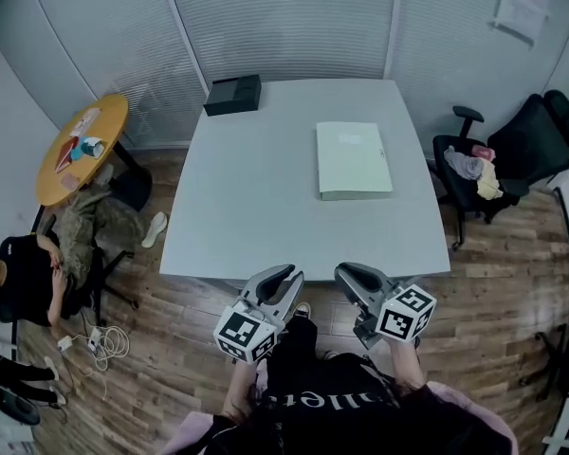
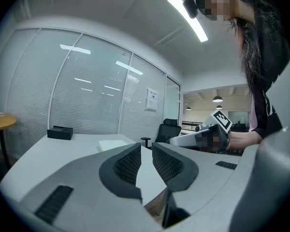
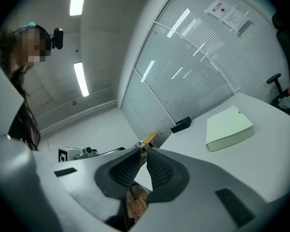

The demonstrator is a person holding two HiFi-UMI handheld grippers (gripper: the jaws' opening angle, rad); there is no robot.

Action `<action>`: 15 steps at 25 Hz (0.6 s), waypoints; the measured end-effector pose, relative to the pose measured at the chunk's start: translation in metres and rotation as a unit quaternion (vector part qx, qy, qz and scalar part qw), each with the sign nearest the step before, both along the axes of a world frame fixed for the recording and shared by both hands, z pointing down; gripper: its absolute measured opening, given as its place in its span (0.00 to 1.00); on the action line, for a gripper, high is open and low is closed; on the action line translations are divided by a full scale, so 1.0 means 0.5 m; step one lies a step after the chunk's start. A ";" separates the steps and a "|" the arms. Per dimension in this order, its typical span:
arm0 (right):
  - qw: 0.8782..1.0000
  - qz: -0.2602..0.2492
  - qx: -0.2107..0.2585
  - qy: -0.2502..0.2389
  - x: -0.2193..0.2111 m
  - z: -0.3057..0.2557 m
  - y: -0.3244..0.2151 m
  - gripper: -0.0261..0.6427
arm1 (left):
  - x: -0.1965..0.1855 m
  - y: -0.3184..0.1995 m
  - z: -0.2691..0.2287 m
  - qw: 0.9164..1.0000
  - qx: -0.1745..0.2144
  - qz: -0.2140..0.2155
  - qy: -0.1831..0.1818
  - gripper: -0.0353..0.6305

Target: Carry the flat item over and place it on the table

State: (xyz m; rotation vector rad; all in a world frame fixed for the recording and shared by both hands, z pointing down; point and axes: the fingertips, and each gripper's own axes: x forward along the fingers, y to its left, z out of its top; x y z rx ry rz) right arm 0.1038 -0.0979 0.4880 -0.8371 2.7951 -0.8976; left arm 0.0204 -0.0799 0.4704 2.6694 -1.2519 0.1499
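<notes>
Right gripper (image 1: pixel 353 273): jaws closed tip to tip, nothing between them, confirmed in its own view. Left gripper (image 1: pixel 283 275): narrow gap between the pads, only bare tabletop visible through it, so also empty.

Both hang just off the near edge of the white table (image 1: pixel 256 197), side by side, noses pointed out over the top. Neither touches anything.

Flat item (image 1: pixel 353 159) is a pale green, box-file-like slab. It lies flat on the right half of the table, long side running away from the person, well clear of every edge and well apart from both grippers. It sits square and fully supported with no overhang, so it shouldn't tip or slide.

My read: placement is done. Item down, both grippers empty and clear of it, nothing left to hold. Closed or near-closed jaws make sense for that; no reason to keep them wide with no pick pending.

Other stuff:
- black box (image 1: pixel 232 94) at the far left corner of the table, well away from the item, not in the way
- round wooden table (image 1: pixel 85 140) off to the left, with a seated person (image 1: pixel 24 278) beside it
- office chair (image 1: pixel 531 136) with clothes piled on it, to the right

If a nudge were wanted, the item has free table all round.
</notes>
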 end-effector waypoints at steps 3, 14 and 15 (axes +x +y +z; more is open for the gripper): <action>1.000 -0.010 0.004 0.002 0.024 0.003 0.054 0.11 | 0.031 0.061 0.004 1.000 -0.003 -0.008 0.001 0.18; 0.999 -0.035 0.004 -0.003 0.054 0.003 0.176 0.11 | 0.084 0.200 0.001 1.000 -0.007 -0.027 -0.007 0.18; 0.999 -0.036 0.004 -0.003 0.053 0.003 0.179 0.11 | 0.082 0.204 0.000 1.000 -0.007 -0.029 -0.007 0.18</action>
